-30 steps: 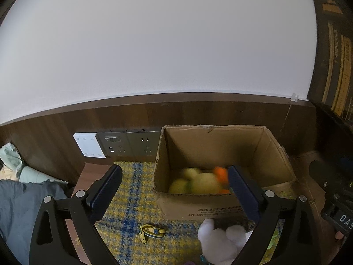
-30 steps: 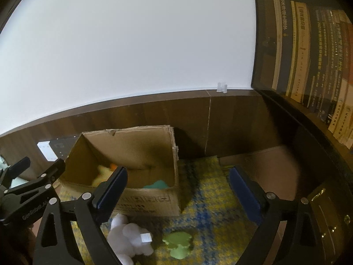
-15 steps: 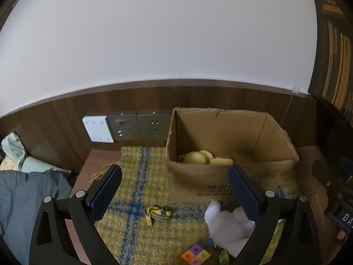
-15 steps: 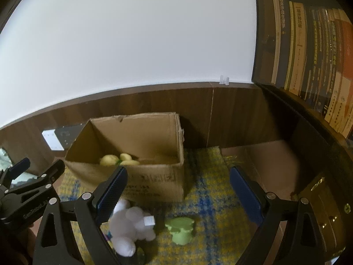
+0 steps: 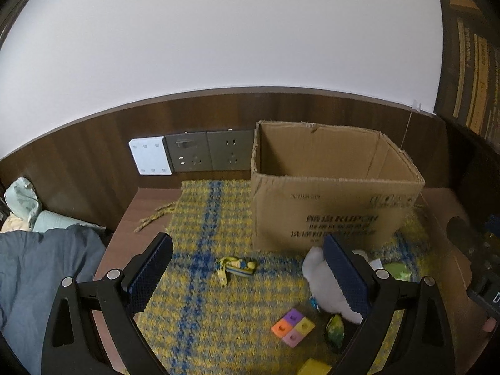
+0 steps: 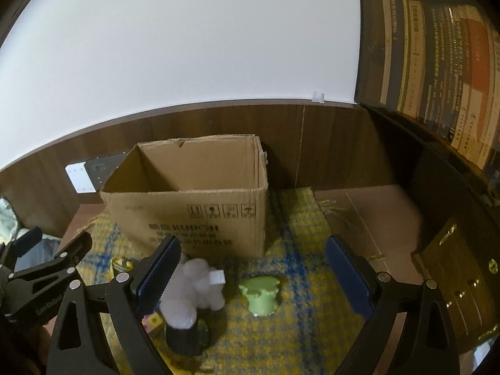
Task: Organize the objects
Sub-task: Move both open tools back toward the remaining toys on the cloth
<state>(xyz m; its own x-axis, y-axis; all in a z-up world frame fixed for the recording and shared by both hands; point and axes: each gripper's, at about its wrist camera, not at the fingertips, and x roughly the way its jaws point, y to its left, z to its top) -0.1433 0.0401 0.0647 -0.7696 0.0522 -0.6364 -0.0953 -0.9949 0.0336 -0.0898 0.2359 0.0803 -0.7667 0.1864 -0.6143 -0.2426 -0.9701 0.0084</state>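
An open cardboard box [image 5: 334, 215] [image 6: 193, 215] stands on a yellow-and-blue plaid mat [image 5: 203, 281] [image 6: 297, 318]; its inside is hidden from here. In front of it lie a white plush toy [image 5: 325, 284] [image 6: 193, 290], a small yellow-blue toy [image 5: 236, 267], a four-colour block [image 5: 292, 331], a dark green-yellow piece [image 5: 335, 332], a yellow block [image 5: 314, 368] and a green toy [image 6: 262, 293]. My left gripper [image 5: 247, 278] is open and empty above the mat. My right gripper [image 6: 250, 278] is open and empty above the green toy.
Wall sockets [image 5: 209, 154] and a white plate [image 5: 151, 159] sit on the wood panel behind the mat. Blue cloth [image 5: 40, 281] lies at the left. A bookshelf [image 6: 437, 62] stands at the right. A dark round object [image 6: 184, 337] sits under the plush.
Both grippers have drawn back and lowered from the box: the yellow and orange toys inside it are now hidden and more loose toys on the mat have come into view.
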